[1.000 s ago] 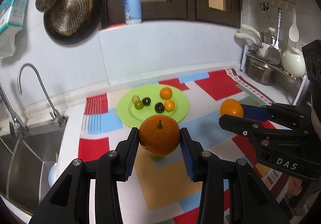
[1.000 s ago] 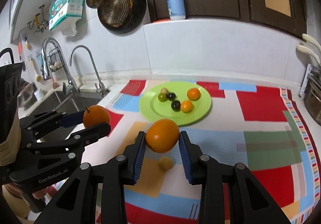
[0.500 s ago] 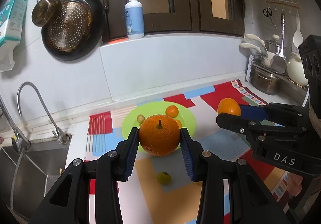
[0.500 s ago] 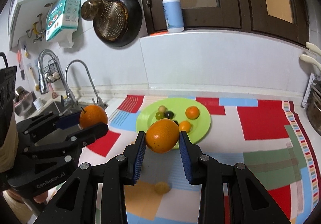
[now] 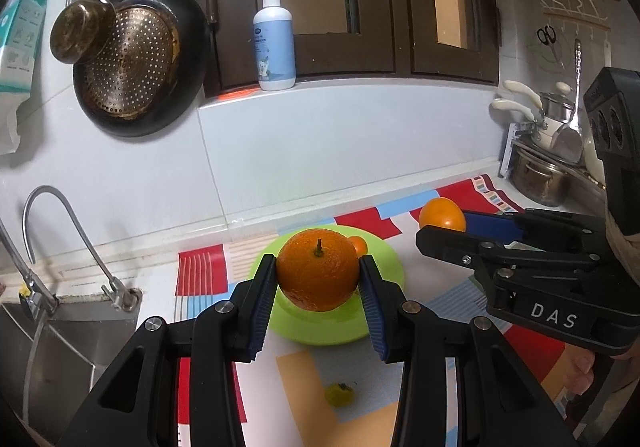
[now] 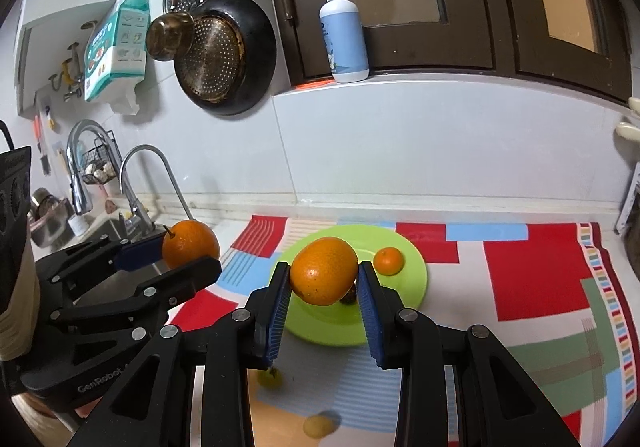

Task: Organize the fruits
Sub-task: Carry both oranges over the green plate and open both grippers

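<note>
My left gripper (image 5: 318, 281) is shut on a stemmed orange (image 5: 318, 275) and holds it in the air in front of the green plate (image 5: 384, 267). My right gripper (image 6: 323, 279) is shut on a second orange (image 6: 323, 270), also above the plate (image 6: 416, 279). Each gripper shows in the other's view, the right gripper (image 5: 444, 225) to the right, the left gripper (image 6: 188, 247) to the left. A small tangerine (image 6: 388, 260) and a dark fruit (image 6: 349, 295) lie on the plate. Other fruit on it is hidden behind the oranges.
A patchwork mat (image 6: 532, 287) covers the counter. Two small yellow-green fruits (image 6: 318, 425) (image 6: 269, 378) lie on it below the grippers. A sink and tap (image 5: 60, 247) are at the left, pots (image 5: 538, 177) at the right, a hanging pan (image 5: 136, 63) and soap bottle (image 5: 275, 43) on the wall.
Both grippers have risen and tilted up with their oranges held. The plate now sits lower and mostly behind the oranges, and more of the wall shows.
</note>
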Available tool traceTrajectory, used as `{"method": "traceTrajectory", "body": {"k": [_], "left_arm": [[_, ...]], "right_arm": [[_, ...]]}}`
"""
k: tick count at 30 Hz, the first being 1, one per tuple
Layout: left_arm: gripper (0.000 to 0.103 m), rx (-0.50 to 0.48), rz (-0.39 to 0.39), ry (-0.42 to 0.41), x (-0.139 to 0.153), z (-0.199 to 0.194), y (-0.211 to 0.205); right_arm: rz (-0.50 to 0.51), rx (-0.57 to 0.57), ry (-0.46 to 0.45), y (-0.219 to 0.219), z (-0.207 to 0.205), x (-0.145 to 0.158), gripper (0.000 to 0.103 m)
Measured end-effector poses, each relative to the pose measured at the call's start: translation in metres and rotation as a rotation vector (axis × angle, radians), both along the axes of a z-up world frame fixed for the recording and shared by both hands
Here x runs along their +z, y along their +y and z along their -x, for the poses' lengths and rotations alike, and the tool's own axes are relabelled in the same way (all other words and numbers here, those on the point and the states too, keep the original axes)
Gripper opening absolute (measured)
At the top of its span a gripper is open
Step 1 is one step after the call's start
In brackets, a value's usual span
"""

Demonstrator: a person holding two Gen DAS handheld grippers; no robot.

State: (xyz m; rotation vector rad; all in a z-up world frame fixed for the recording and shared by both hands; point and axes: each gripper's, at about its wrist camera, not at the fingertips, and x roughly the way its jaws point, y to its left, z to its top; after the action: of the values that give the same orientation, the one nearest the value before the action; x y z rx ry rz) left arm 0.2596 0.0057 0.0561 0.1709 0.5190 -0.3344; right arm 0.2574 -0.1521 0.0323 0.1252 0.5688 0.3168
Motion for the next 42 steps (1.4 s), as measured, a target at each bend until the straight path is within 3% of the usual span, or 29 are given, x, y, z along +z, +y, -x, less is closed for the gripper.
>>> {"method": "traceTrajectory", "body": {"k": [20, 42], "left_arm": [[0.041, 0.004, 0.017, 0.016, -0.006, -0.072, 0.0], [0.041, -0.033, 0.025, 0.103, -0.059, -0.158, -0.008]], "right_arm": [[0.026, -0.003, -0.005, 0.002, -0.066, 0.001, 0.035], [0.048, -0.009, 0.107, 0.0, -0.151, -0.056, 0.035]]}}
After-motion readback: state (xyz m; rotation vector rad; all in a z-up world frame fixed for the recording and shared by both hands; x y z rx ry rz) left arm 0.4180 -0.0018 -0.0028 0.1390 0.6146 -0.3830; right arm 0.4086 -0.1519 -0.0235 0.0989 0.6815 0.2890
